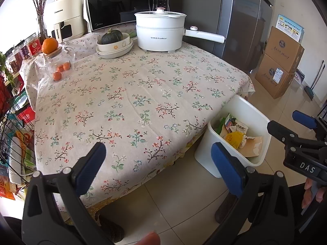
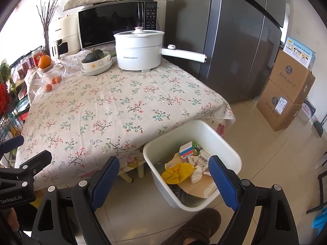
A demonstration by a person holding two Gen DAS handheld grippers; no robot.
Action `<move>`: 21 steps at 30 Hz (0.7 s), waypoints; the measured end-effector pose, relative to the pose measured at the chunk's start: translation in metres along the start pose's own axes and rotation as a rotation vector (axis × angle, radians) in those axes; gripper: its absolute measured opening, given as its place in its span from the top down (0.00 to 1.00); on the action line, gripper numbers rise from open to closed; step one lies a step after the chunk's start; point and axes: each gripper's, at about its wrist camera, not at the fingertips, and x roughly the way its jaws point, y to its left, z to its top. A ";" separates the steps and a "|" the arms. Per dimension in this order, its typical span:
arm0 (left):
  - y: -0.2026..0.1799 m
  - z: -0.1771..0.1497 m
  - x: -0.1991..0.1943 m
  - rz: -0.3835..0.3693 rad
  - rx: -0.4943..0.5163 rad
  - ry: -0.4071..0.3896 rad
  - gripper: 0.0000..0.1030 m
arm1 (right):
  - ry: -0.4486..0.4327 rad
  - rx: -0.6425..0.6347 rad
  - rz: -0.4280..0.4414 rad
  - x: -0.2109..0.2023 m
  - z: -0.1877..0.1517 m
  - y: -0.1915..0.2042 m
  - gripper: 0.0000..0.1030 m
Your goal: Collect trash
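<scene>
Left gripper point(image 1: 158, 163): jaws wide apart, nothing between them.
Right gripper point(image 2: 165, 180): jaws wide apart, empty.
Trash point(image 2: 184, 169): in white bin point(image 2: 229, 149) on floor beside worktop point(image 2: 114, 110); items seemingly wrappers, paper.

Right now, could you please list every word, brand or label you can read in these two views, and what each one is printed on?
"Royalstar": white electric pot.
"Midea": microwave.
"CHANGHONG": cream air fryer and its handle.
"DAS": right gripper, seen from the left wrist.
"GenRobot.AI": left gripper, seen from the right wrist.
Too small or blurred: microwave buttons, cardboard boxes, red jar labels, wrappers in the white bin.
</scene>
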 end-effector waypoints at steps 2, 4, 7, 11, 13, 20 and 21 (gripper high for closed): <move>0.000 0.000 0.000 0.000 -0.001 0.000 0.01 | 0.001 0.000 0.000 0.000 0.000 0.000 0.12; 0.000 0.000 0.000 -0.001 -0.001 -0.001 0.01 | 0.000 0.000 0.000 0.000 0.000 0.000 0.12; -0.001 0.000 0.000 0.005 0.001 -0.003 0.01 | -0.002 -0.001 0.001 0.000 0.000 0.000 0.12; -0.001 0.000 -0.001 0.008 0.001 -0.007 0.01 | -0.002 -0.001 0.001 0.000 0.000 0.001 0.12; -0.002 0.000 -0.001 0.012 0.001 -0.009 0.01 | -0.002 -0.001 0.001 0.000 0.000 0.001 0.12; -0.002 0.000 -0.002 0.027 0.011 -0.013 0.01 | -0.003 -0.001 0.001 0.000 0.000 0.001 0.12; -0.002 0.000 -0.002 0.029 0.012 -0.014 0.01 | -0.003 -0.001 0.001 0.000 0.000 0.001 0.12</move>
